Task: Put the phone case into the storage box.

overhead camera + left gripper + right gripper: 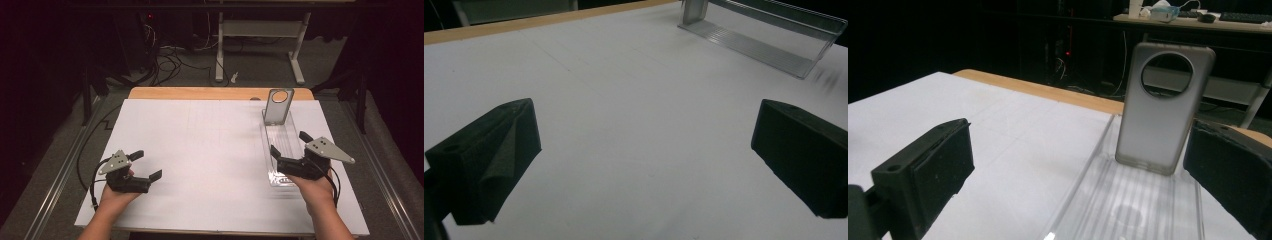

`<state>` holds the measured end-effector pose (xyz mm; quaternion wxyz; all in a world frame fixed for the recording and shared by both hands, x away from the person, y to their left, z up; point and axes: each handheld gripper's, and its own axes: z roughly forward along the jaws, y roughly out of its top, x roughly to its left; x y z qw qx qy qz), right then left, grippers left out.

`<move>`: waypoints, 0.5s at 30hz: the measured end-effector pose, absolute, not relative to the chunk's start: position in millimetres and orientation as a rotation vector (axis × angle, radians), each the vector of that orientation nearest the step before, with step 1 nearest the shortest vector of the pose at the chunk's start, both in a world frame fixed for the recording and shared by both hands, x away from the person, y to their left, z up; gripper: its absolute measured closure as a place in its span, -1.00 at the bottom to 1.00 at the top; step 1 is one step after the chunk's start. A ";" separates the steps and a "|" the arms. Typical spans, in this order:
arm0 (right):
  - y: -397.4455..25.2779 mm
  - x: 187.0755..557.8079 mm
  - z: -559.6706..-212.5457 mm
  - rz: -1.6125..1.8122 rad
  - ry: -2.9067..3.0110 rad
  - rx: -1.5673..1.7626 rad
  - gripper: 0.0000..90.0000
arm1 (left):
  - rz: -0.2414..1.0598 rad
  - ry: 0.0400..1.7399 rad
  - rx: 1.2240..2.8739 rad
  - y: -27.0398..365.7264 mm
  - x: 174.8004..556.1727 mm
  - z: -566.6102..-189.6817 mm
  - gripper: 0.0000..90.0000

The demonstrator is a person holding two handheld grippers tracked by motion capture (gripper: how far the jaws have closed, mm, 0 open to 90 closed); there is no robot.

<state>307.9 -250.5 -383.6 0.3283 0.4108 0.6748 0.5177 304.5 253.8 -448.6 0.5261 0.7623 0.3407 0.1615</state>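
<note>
A grey phone case (278, 106) (1162, 107) with a round camera hole stands upright at the far end of a long clear plastic tray (281, 142) (1128, 200) on the right of the white sheet. My right gripper (290, 145) (1078, 165) is open at the tray's near end, its jaws on either side of the tray and pointing at the case. My left gripper (147, 165) (644, 145) is open over bare sheet at the near left, nothing between its jaws. The tray (769, 35) lies far ahead of it.
The white sheet (200, 150) covers a wooden table whose far edge (200, 93) shows. Beyond it are a floor with cables (170, 60) and a white desk frame (260, 35). Dark rails run along both sides.
</note>
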 end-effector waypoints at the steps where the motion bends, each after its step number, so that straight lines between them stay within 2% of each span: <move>1: -253.5 305.7 -386.4 1.359 1.767 1.079 -0.99 | 0.388 0.815 1.823 253.8 304.3 -448.4 -0.98; 15: -296.0 270.6 -416.1 1.358 1.730 1.091 -0.99 | 0.391 0.814 1.819 251.5 304.3 -446.4 -0.98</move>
